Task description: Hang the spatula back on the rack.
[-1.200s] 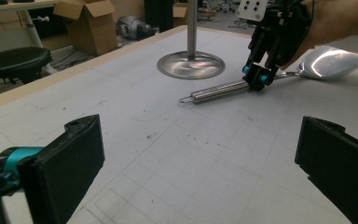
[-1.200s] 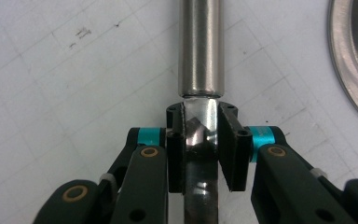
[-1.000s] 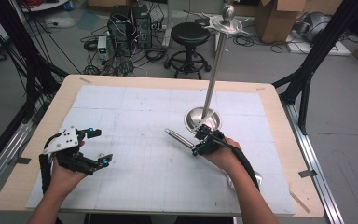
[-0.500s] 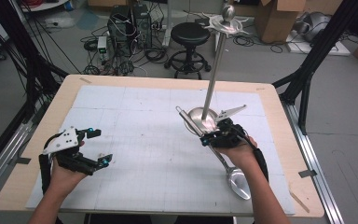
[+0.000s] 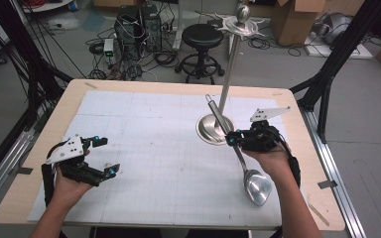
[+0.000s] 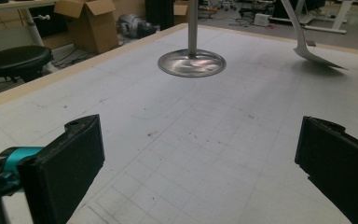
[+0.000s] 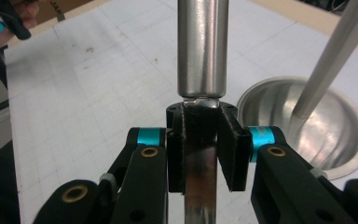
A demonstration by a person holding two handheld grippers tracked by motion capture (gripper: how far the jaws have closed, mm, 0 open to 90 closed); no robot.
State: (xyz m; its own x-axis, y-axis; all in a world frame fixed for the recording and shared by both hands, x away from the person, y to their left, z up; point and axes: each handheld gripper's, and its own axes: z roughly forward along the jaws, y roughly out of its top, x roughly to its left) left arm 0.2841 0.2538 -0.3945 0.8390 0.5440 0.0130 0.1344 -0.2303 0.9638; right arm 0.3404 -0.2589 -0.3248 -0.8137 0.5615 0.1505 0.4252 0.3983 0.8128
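Gridded table point(image 5: 144, 124), metal stand point(image 5: 216, 130) toward its far right corner.
Right gripper point(image 5: 234, 139) clamps a ladle point(image 5: 256, 184) by its handle (bowl near the front edge); left gripper point(image 5: 105, 156) gapes apart, front-left.

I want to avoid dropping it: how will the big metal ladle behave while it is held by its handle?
The ladle looks polished, so it may slip between the right hand-held gripper pads. Its bowl sits far from the grip, so it will probably swing downward. It appears rigid.
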